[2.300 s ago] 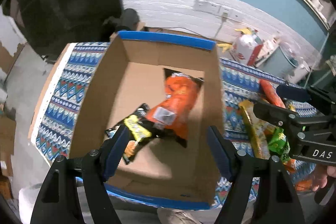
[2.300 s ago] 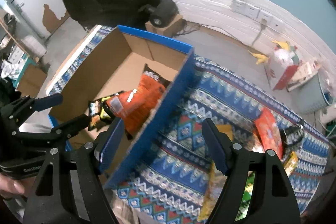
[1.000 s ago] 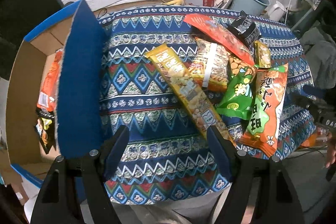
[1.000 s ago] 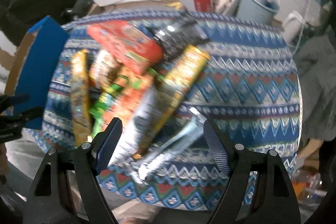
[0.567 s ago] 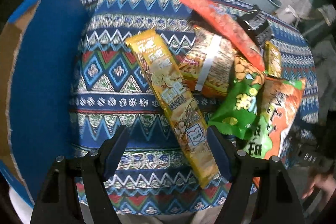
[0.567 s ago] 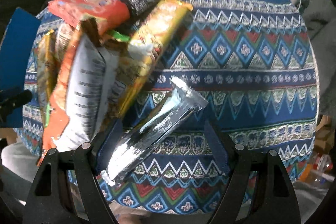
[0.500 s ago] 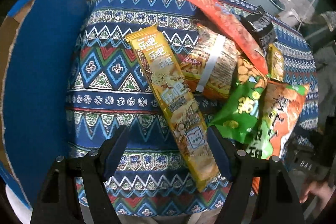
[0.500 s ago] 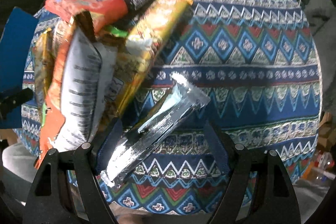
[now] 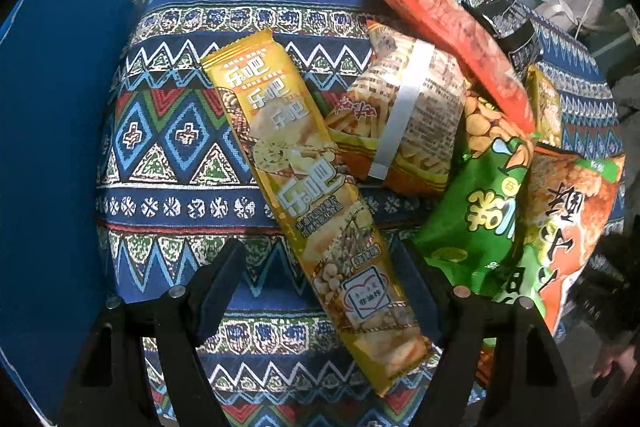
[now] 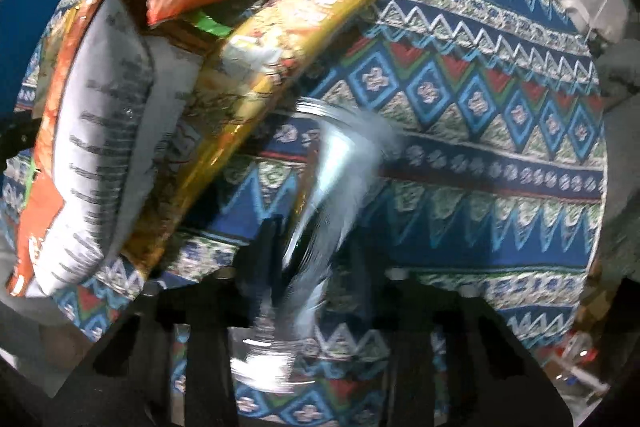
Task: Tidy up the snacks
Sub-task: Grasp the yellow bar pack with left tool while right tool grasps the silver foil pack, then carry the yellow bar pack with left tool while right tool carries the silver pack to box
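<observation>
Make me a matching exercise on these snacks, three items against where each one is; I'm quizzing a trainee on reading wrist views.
Column one:
1. yellow pack
2. silver pack
3. green bag

Column two:
A. clamped in the right tongs
B. between the open left tongs
C. in the pile, under the red bag

Pairs: 1-B, 2-A, 3-C.

The long yellow foil snack packet [image 9: 308,195] is laid diagonally on the blue patterned tablecloth [image 9: 176,131], its near end sitting between the left jaws. Right of those jaws, the green crinkly snack bag [image 9: 480,215] is piled against other packets. Left of them the blue cardboard box wall [image 9: 52,147] is stood. The silver foil wrapper [image 10: 320,211] is caught between the right jaws, with the pile up to their left.
</observation>
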